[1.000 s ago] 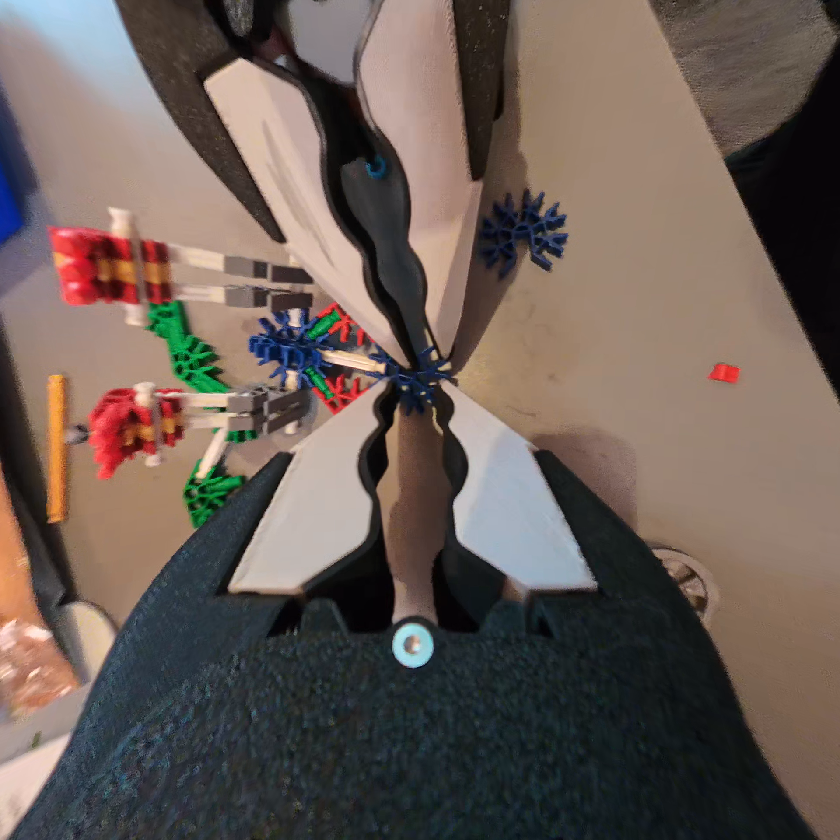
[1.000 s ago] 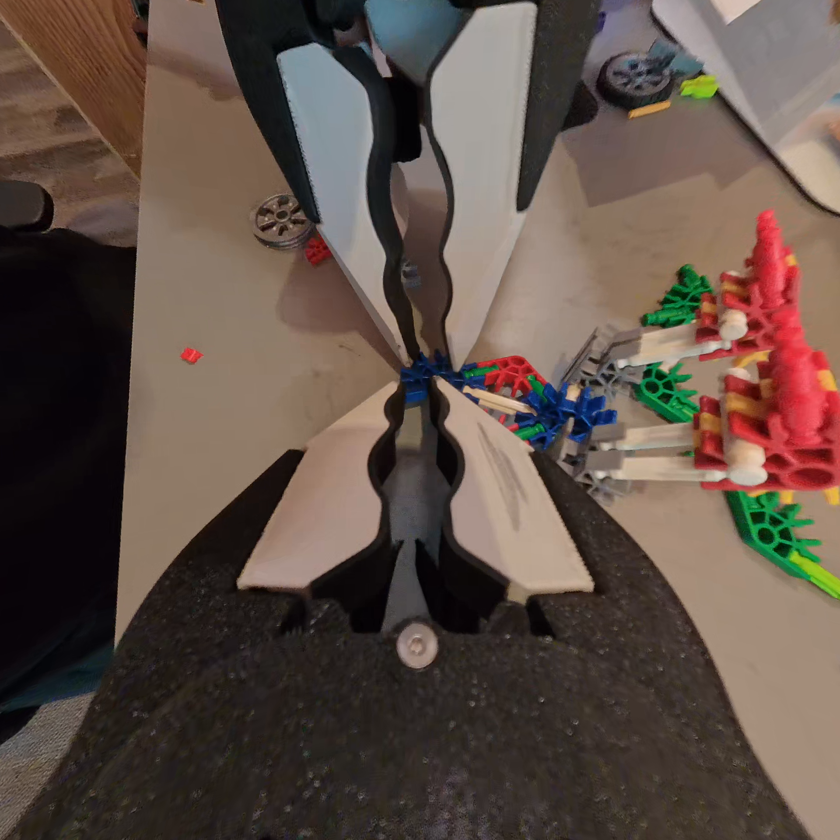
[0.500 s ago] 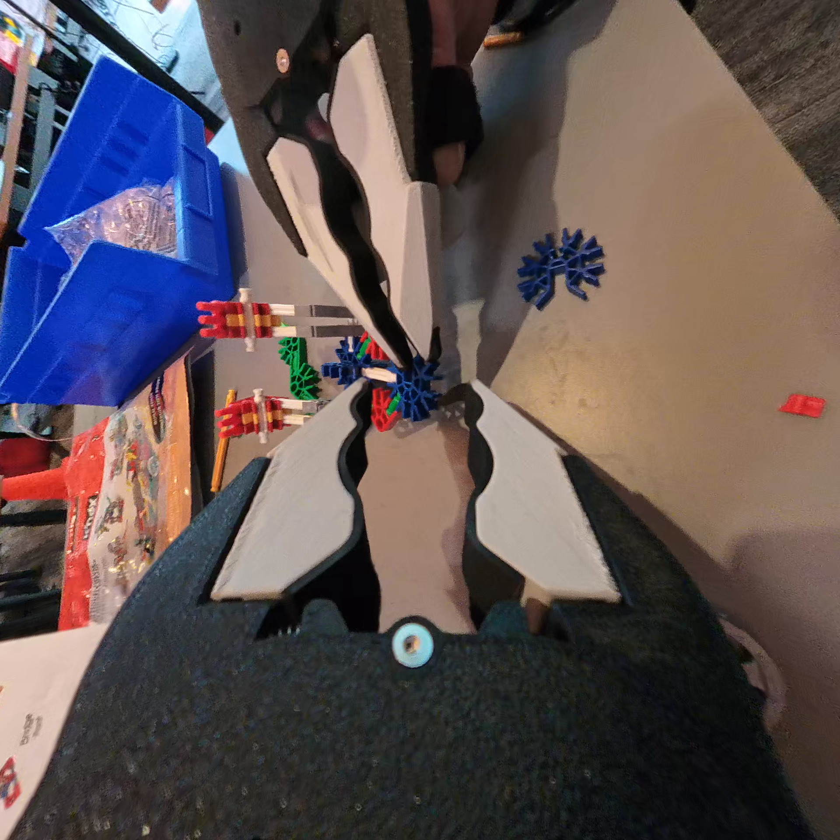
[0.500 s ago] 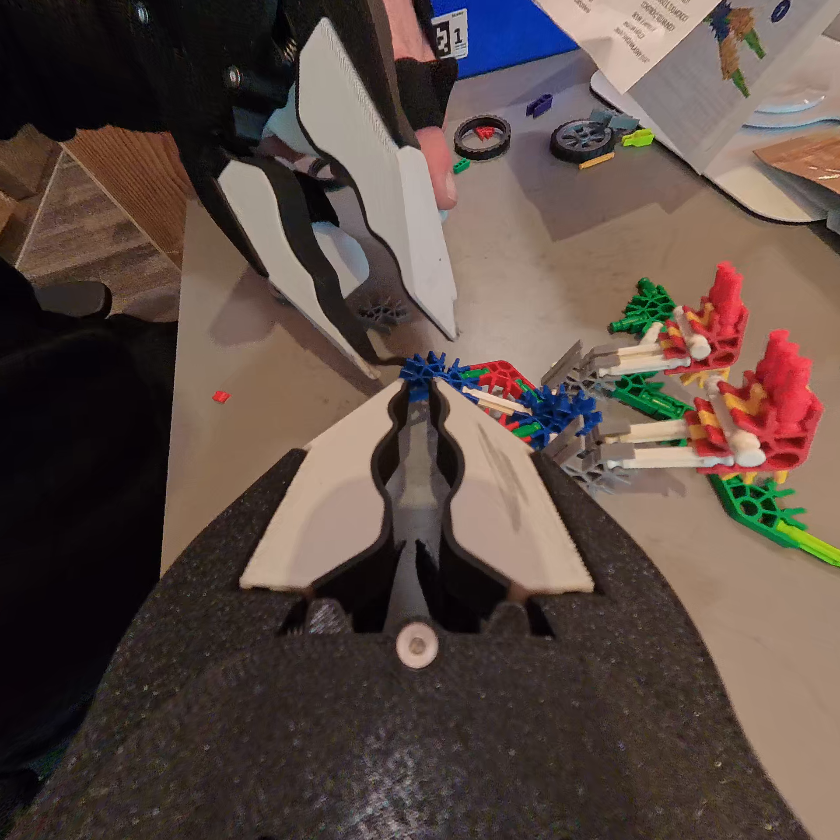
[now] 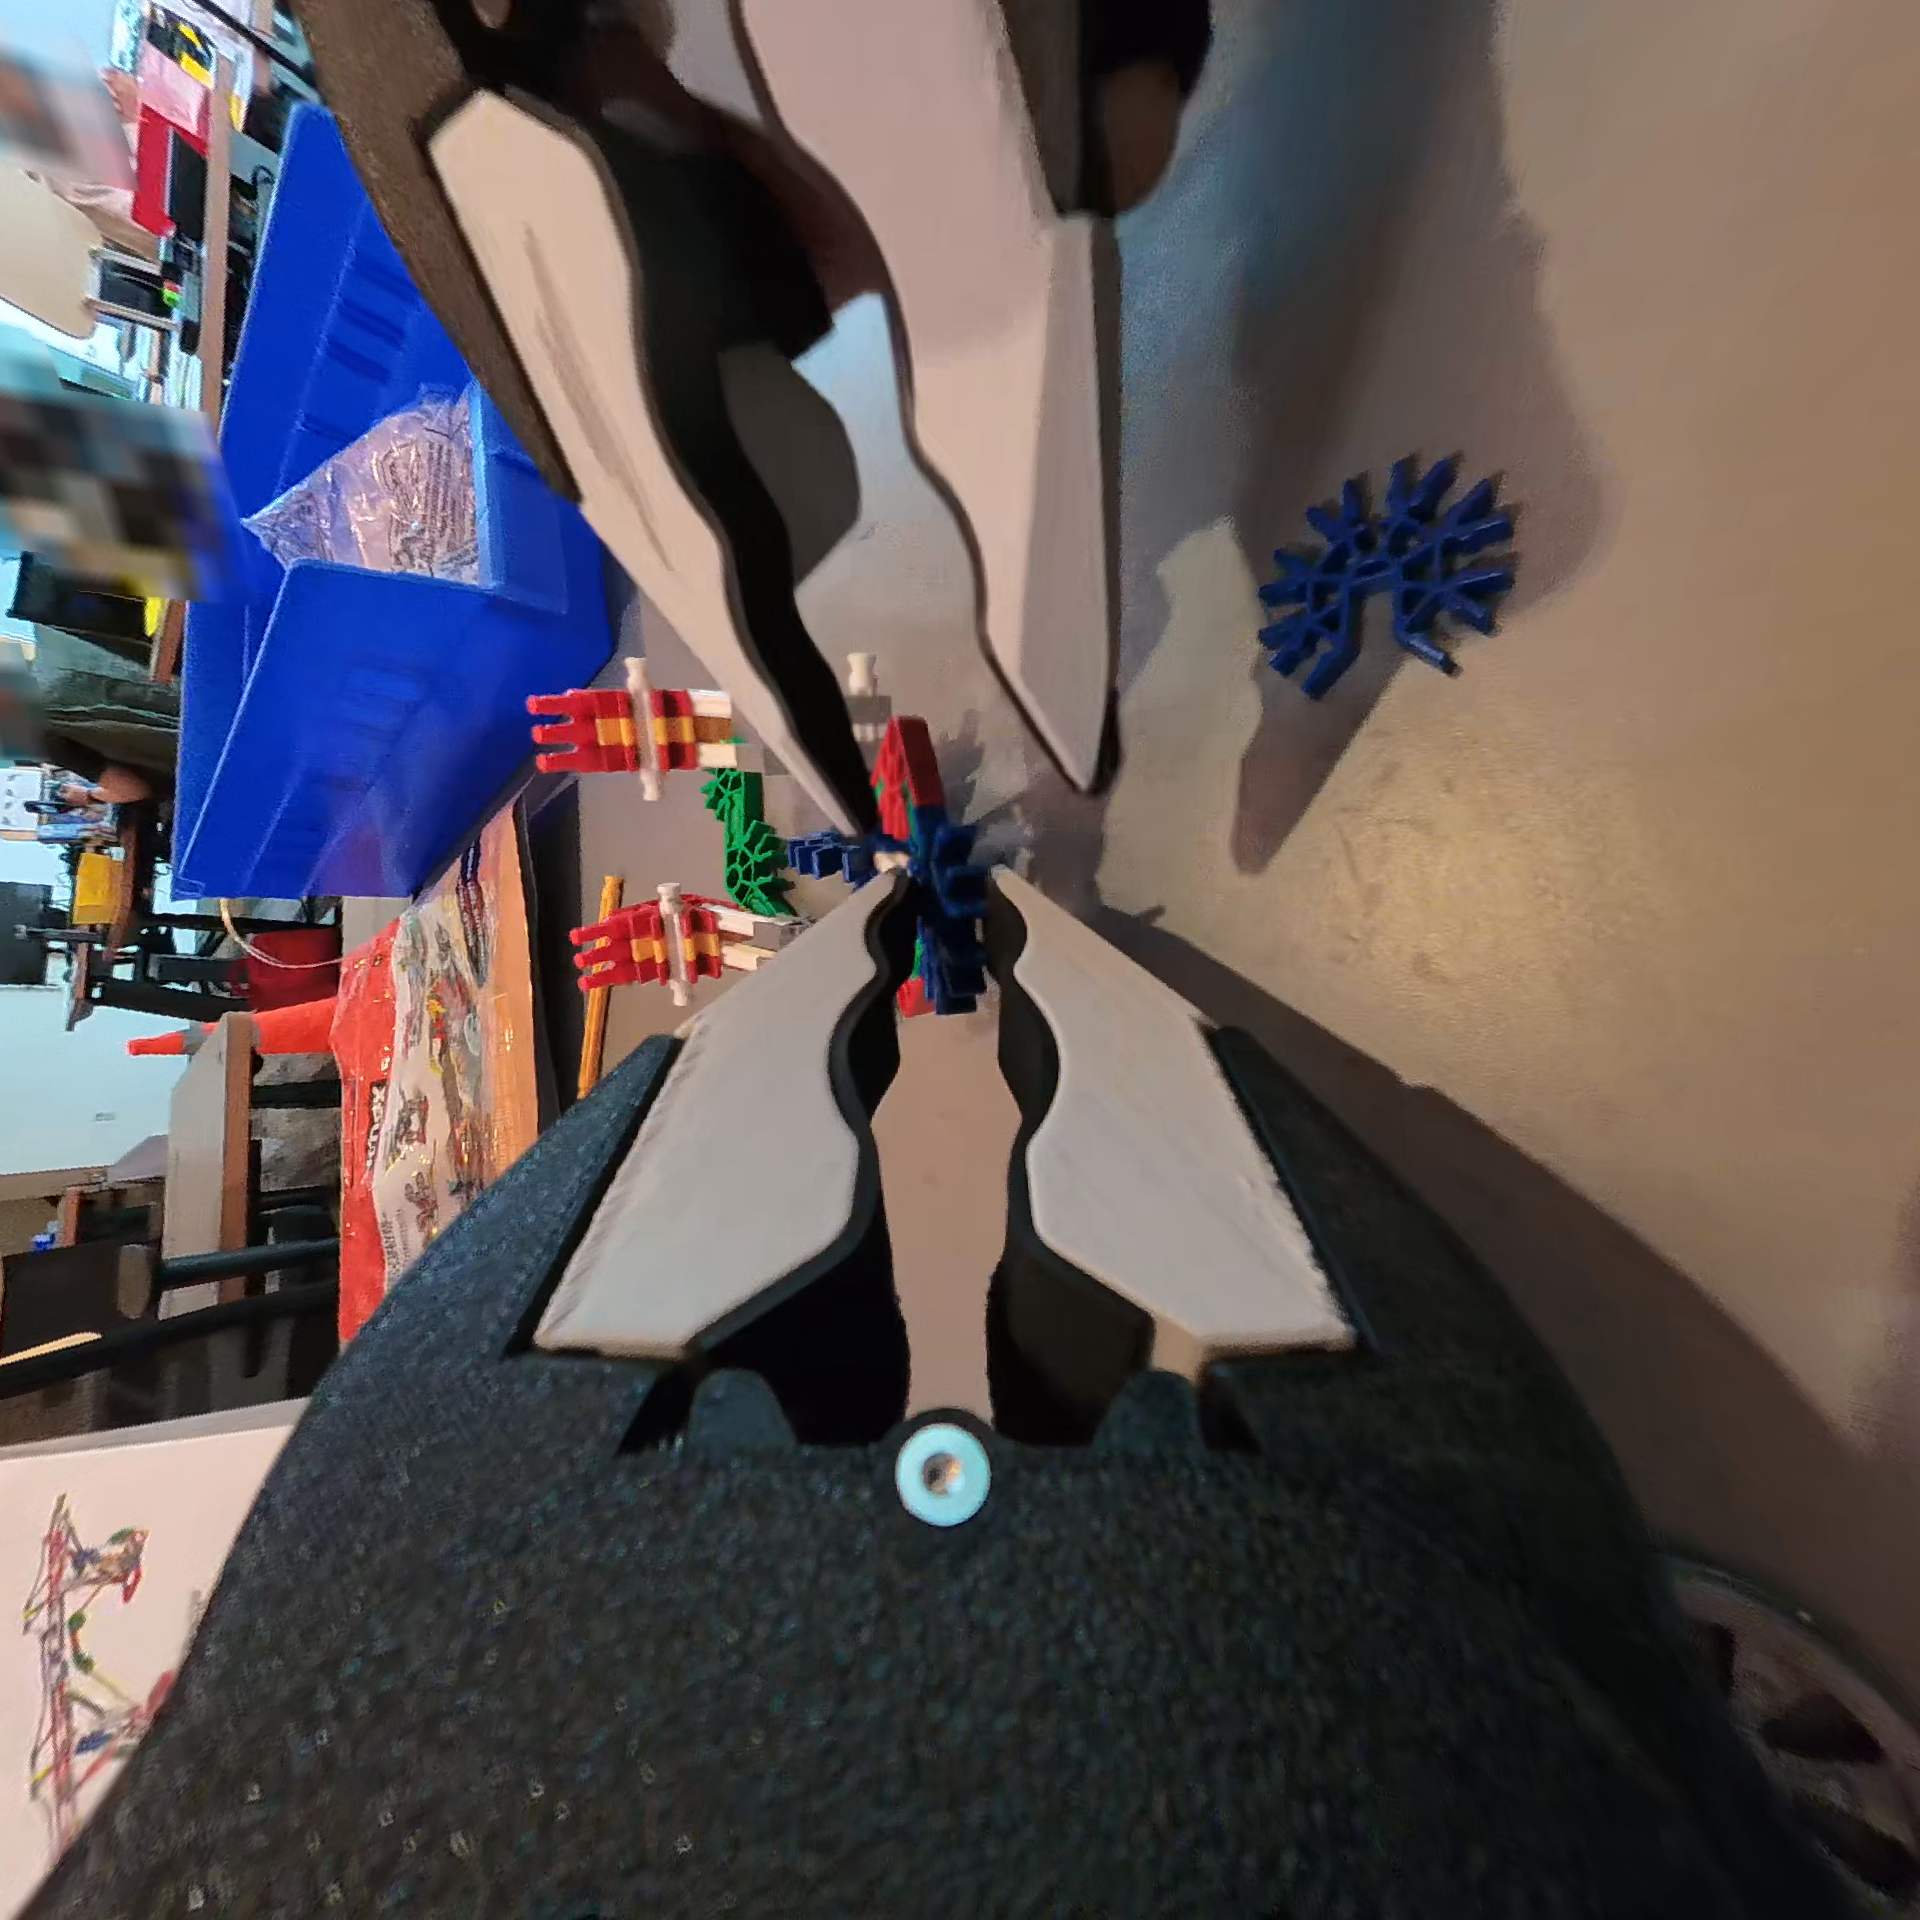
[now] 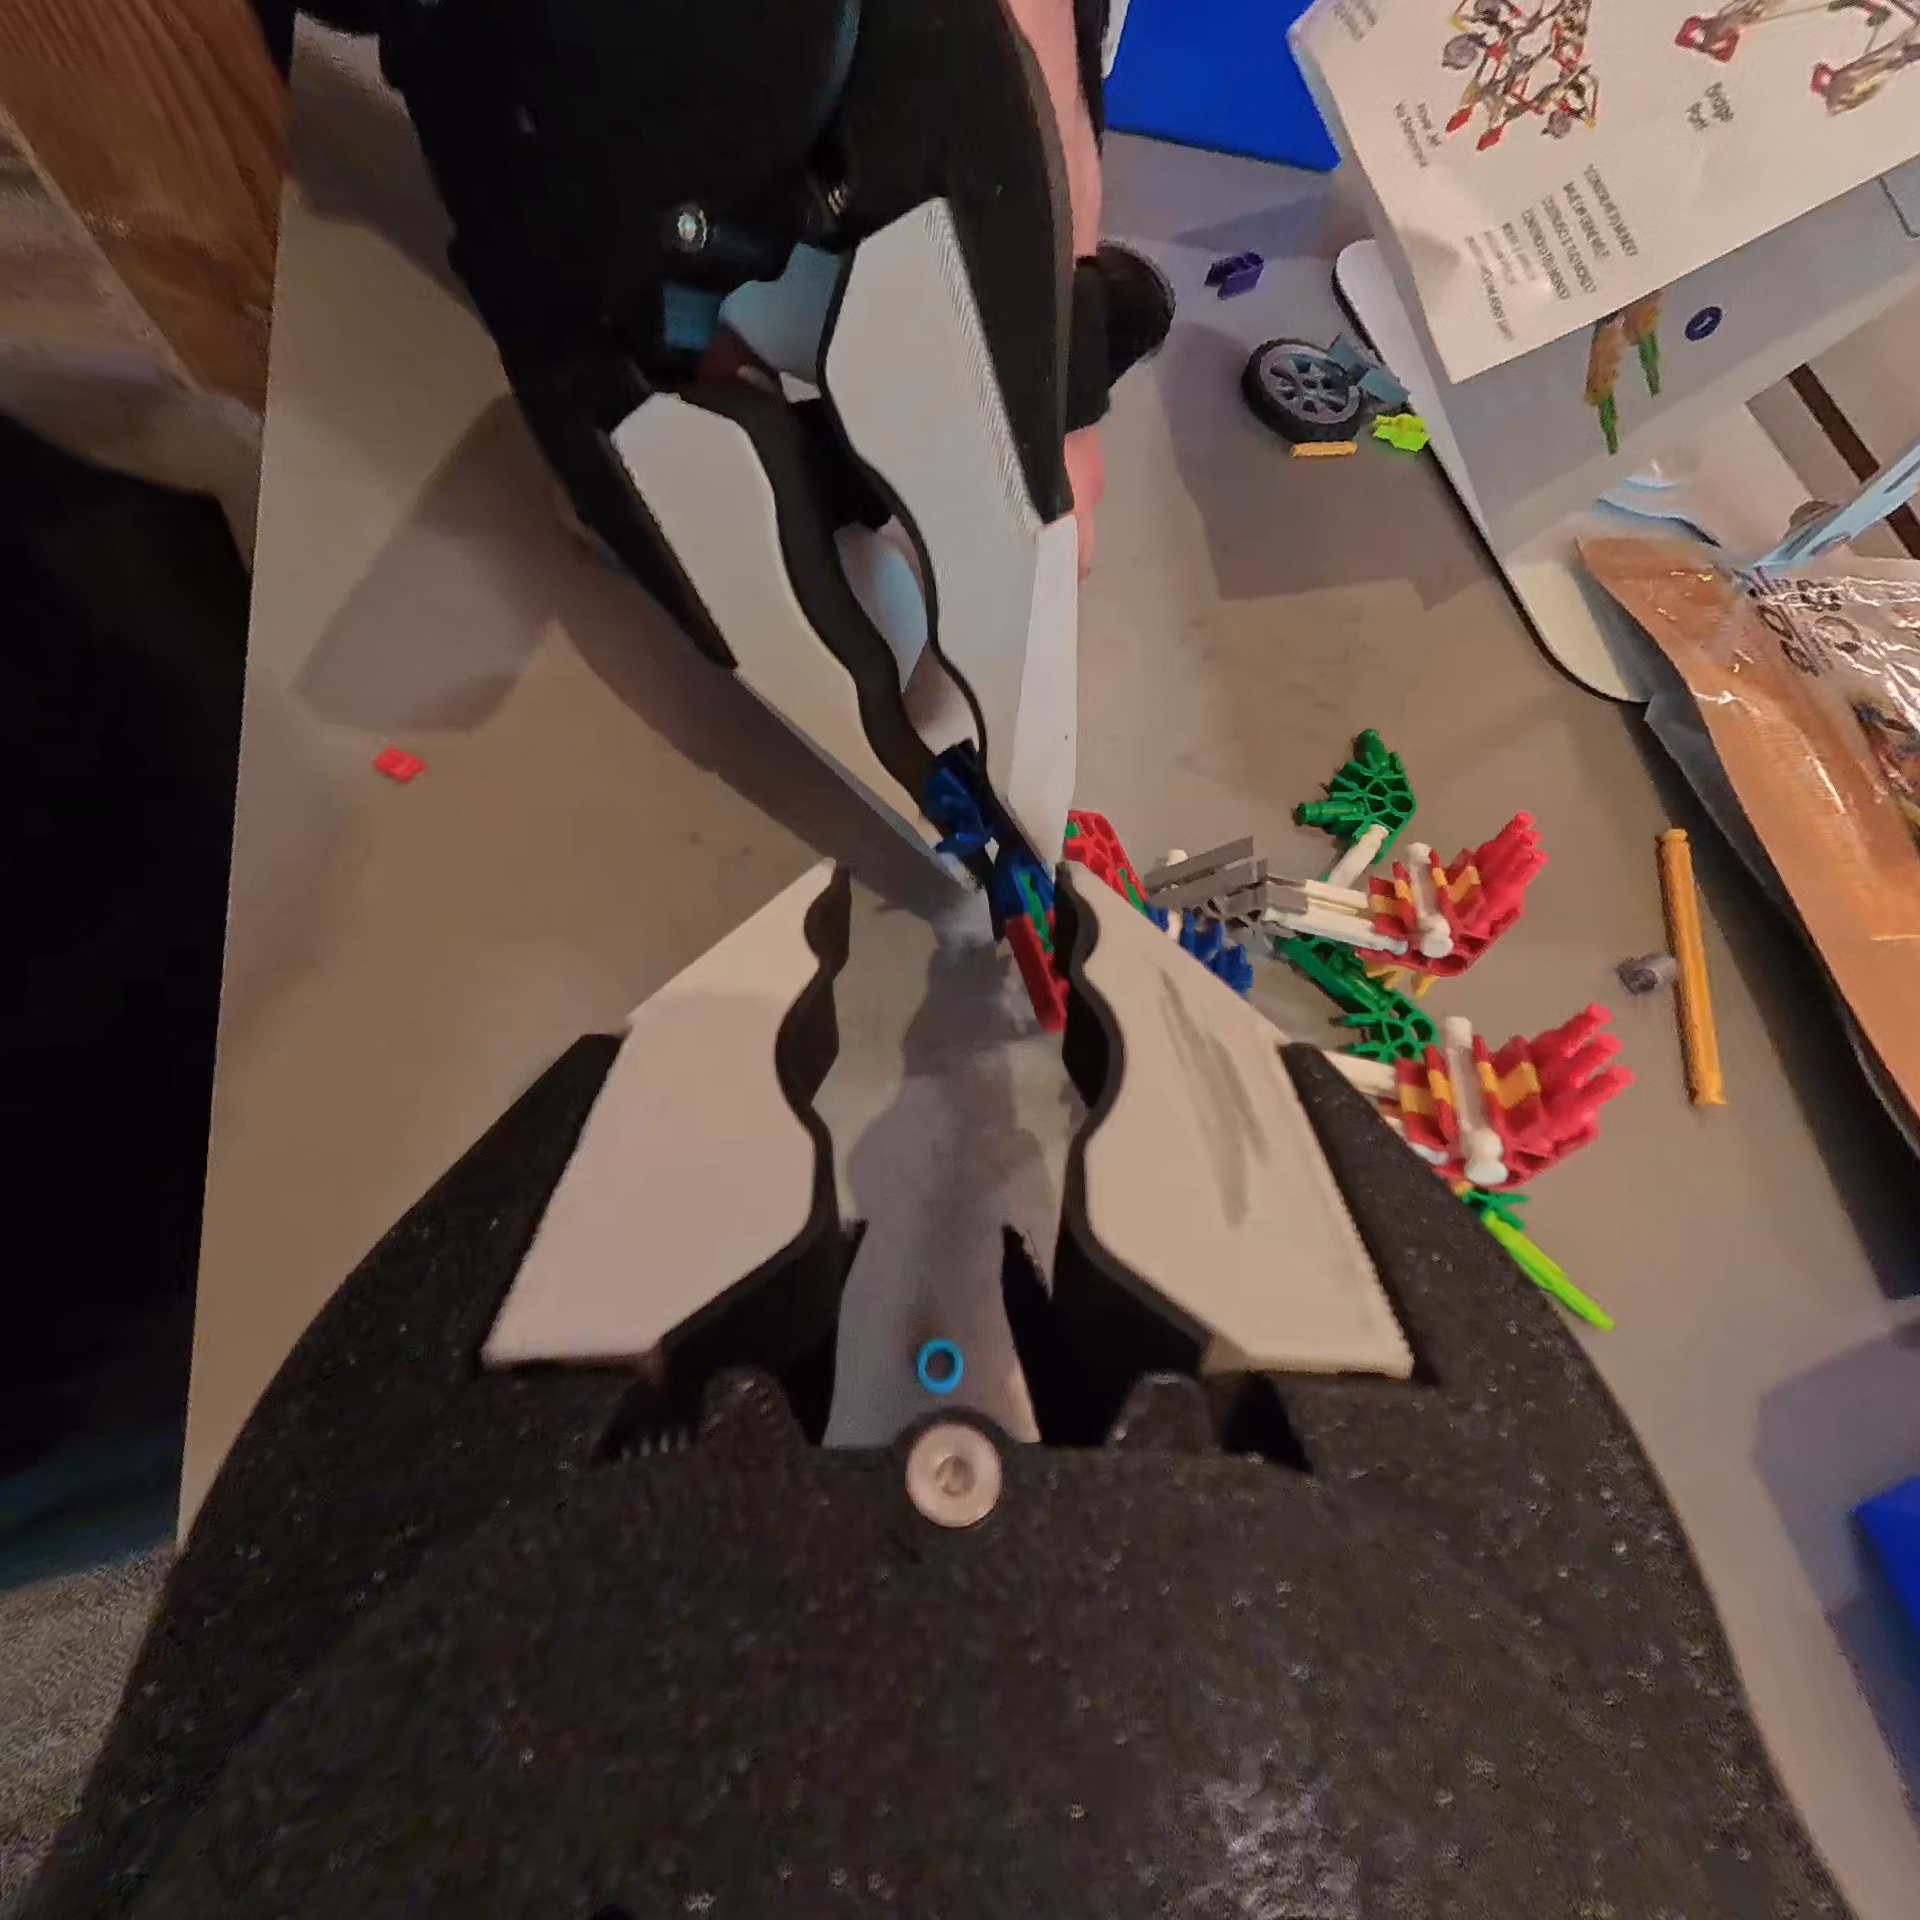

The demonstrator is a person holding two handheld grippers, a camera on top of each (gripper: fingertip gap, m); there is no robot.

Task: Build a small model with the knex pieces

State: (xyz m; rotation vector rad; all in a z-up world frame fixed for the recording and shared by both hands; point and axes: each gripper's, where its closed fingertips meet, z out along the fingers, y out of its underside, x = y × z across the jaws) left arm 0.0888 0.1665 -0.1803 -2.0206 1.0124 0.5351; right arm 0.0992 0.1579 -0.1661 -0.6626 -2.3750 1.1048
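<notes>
A rod-and-connector toy model (image 6: 1455,914) of red, yellow, white, grey, green and blue parts lies on the beige table (image 6: 520,935). It also shows in the left wrist view (image 5: 665,727). My left gripper (image 5: 945,888) is shut on the blue snowflake connector (image 5: 951,925) at the model's near end, and the right wrist view shows the same grip (image 6: 961,800). My right gripper (image 6: 951,883) is open. A red and blue part (image 6: 1039,966) leans against its right finger. In the left wrist view the right gripper (image 5: 977,800) stands tip to tip with mine.
Two joined loose blue connectors (image 5: 1392,582) lie on the table. Blue bins (image 5: 364,675) and an orange-red bag (image 5: 436,1091) stand beyond the model. A grey wheel (image 6: 1304,390), yellow rod (image 6: 1688,966), instruction sheet (image 6: 1610,156), parts bag (image 6: 1818,727) and small red piece (image 6: 400,764) are around. The table edge (image 6: 239,935) runs at left. Both grippers' tips are close together, under 4 cm apart.
One second ago both grippers pinched the blue connector. Half a second ago the left had opened while the right held it. Now the left is shut on it and the right has opened.
</notes>
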